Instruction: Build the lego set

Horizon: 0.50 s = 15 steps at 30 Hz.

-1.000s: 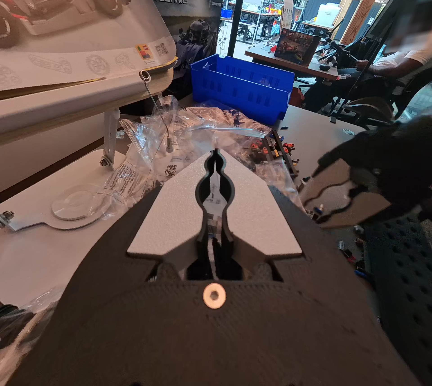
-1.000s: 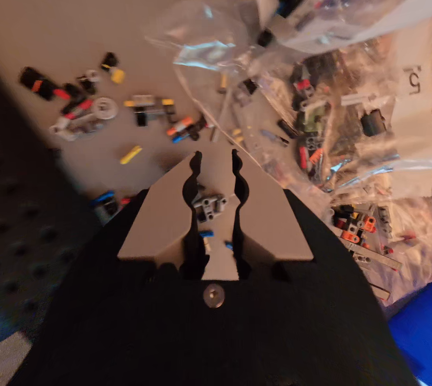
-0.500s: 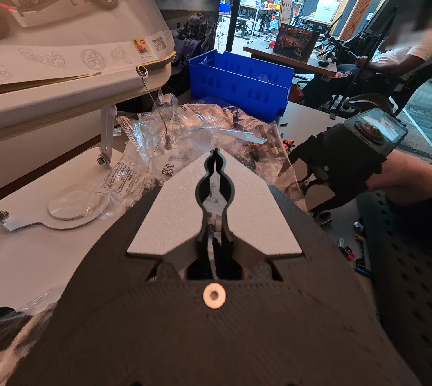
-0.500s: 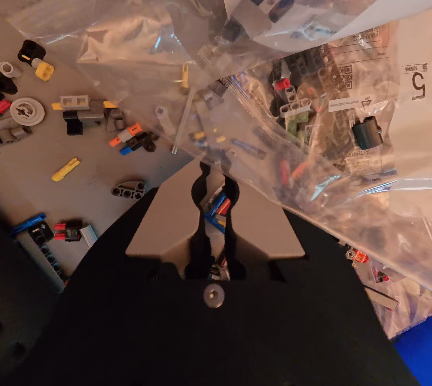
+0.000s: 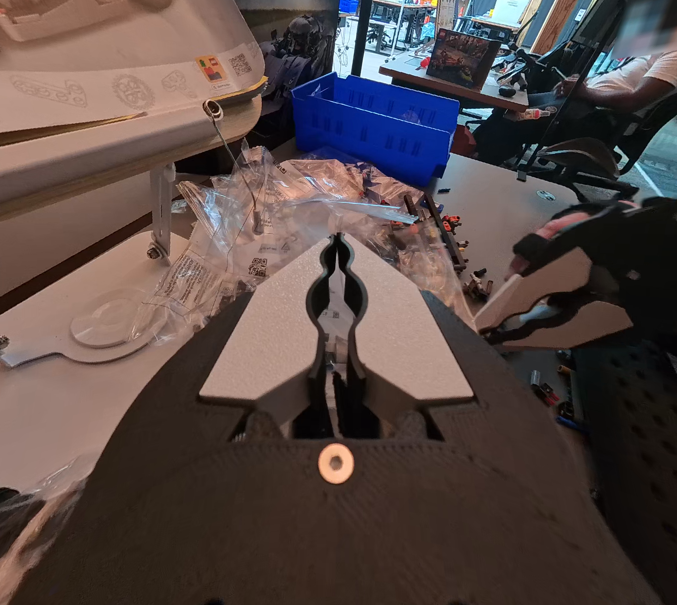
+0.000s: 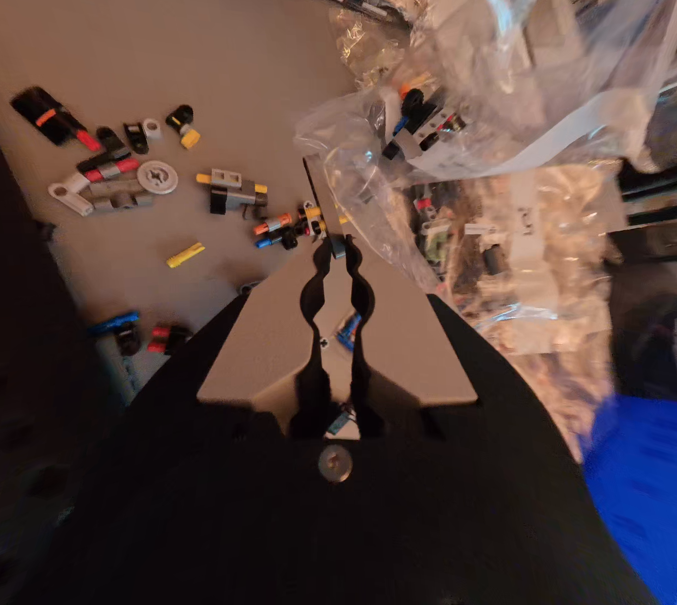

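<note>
The left gripper (image 5: 337,239) has its fingers closed tip to tip, seemingly pinching the edge of a clear plastic bag (image 5: 256,221) from the heap of bags just beyond it. The right gripper (image 6: 337,243) has its fingers nearly closed on a small grey lego piece (image 6: 337,246) held at the tips, low over the bench (image 6: 183,20). Loose lego pieces (image 6: 234,194) lie scattered on the bench to the left of it, among them a grey wheel hub (image 6: 157,176) and a yellow pin (image 6: 185,255); bags of parts (image 6: 513,239) lie to the right. Farther off stand a blue bin (image 5: 373,126) and, at far left, an instruction booklet (image 5: 110,38) on a white stand (image 5: 161,214)
</note>
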Each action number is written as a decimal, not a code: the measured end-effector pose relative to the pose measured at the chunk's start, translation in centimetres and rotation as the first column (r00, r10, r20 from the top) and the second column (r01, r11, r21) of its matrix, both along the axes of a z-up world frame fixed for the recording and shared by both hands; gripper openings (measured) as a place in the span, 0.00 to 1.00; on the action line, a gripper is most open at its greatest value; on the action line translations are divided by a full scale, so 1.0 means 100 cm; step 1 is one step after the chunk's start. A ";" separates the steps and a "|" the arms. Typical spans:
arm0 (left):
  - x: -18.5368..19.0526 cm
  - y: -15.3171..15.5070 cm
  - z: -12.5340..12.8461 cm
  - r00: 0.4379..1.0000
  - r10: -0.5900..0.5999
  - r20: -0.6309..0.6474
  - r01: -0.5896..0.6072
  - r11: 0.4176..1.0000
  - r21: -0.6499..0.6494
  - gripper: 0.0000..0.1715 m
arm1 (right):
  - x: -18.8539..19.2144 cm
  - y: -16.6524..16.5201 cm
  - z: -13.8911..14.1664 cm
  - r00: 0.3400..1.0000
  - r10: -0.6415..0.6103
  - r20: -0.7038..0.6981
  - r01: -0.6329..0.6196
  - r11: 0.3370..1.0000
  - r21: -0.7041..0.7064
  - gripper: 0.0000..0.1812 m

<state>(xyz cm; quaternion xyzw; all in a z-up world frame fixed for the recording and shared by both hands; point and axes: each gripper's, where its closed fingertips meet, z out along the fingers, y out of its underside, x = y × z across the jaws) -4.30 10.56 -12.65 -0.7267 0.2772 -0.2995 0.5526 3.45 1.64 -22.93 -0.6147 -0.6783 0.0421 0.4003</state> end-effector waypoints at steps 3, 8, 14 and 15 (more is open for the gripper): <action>0.000 0.000 0.000 1.000 0.000 -0.001 0.000 1.000 0.001 0.00 | 0.005 0.006 0.001 0.999 -0.021 0.028 0.017 0.991 0.135 0.02; -0.001 0.000 0.000 1.000 0.002 0.001 -0.002 1.000 0.001 0.00 | 0.003 0.004 0.006 0.999 -0.023 -0.043 0.031 0.983 0.182 0.02; 0.002 -0.001 -0.002 1.000 -0.010 -0.009 0.010 1.000 -0.003 0.00 | -0.002 0.002 -0.010 1.000 -0.006 -0.005 0.007 0.984 0.177 0.03; 0.003 -0.002 -0.003 1.000 -0.016 -0.016 0.016 1.000 -0.005 0.00 | -0.003 -0.001 -0.012 1.000 0.007 -0.006 -0.006 0.987 0.162 0.03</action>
